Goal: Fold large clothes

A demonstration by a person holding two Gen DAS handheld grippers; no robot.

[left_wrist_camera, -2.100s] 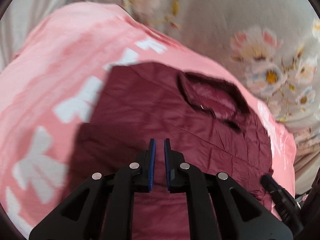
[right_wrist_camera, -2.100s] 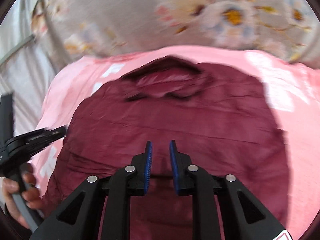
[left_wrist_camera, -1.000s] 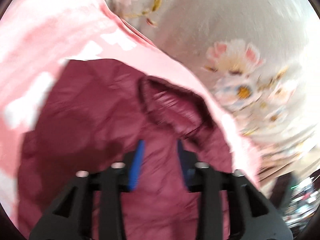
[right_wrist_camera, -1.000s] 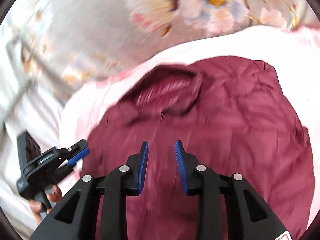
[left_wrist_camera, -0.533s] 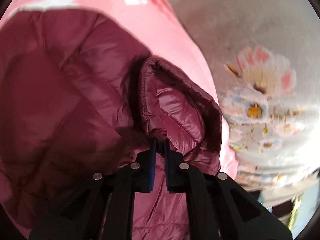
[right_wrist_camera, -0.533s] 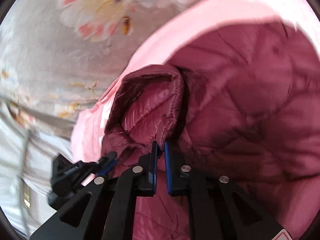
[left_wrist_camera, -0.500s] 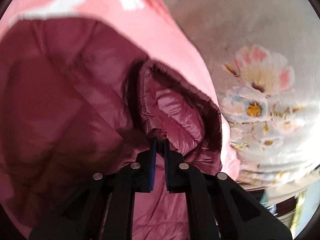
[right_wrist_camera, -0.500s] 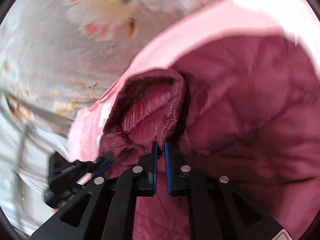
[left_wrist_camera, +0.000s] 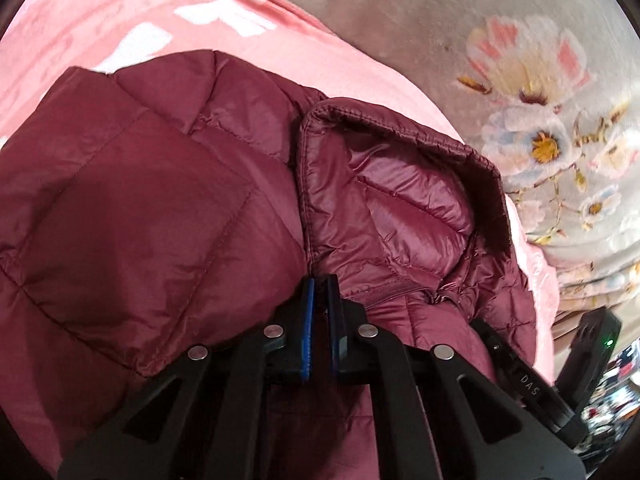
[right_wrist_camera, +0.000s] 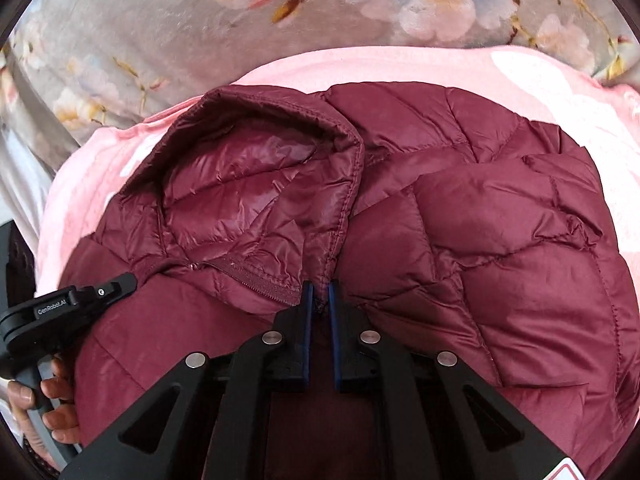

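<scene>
A maroon quilted puffer jacket (left_wrist_camera: pixel 140 208) lies on a pink blanket, its hood (left_wrist_camera: pixel 400 200) open and facing up. My left gripper (left_wrist_camera: pixel 319 284) is shut on the jacket at the left base of the hood. In the right wrist view the jacket (right_wrist_camera: pixel 500 240) and hood (right_wrist_camera: pixel 248 184) fill the frame, and my right gripper (right_wrist_camera: pixel 318 290) is shut on the jacket at the right base of the hood, beside the zipper end. The left gripper's body (right_wrist_camera: pixel 60 308) shows at the left edge, held by a hand.
The pink blanket (left_wrist_camera: pixel 120 20) with white shapes lies under the jacket on a grey floral bedspread (left_wrist_camera: pixel 520 80). The bedspread (right_wrist_camera: pixel 200 20) lies beyond the hood in the right wrist view. The right gripper's body (left_wrist_camera: pixel 528 376) shows at the lower right of the left wrist view.
Both grippers opened, came down to the base of the hood and shut on the fabric. Since half a second ago the jacket has shifted slightly and the views have steadied.
</scene>
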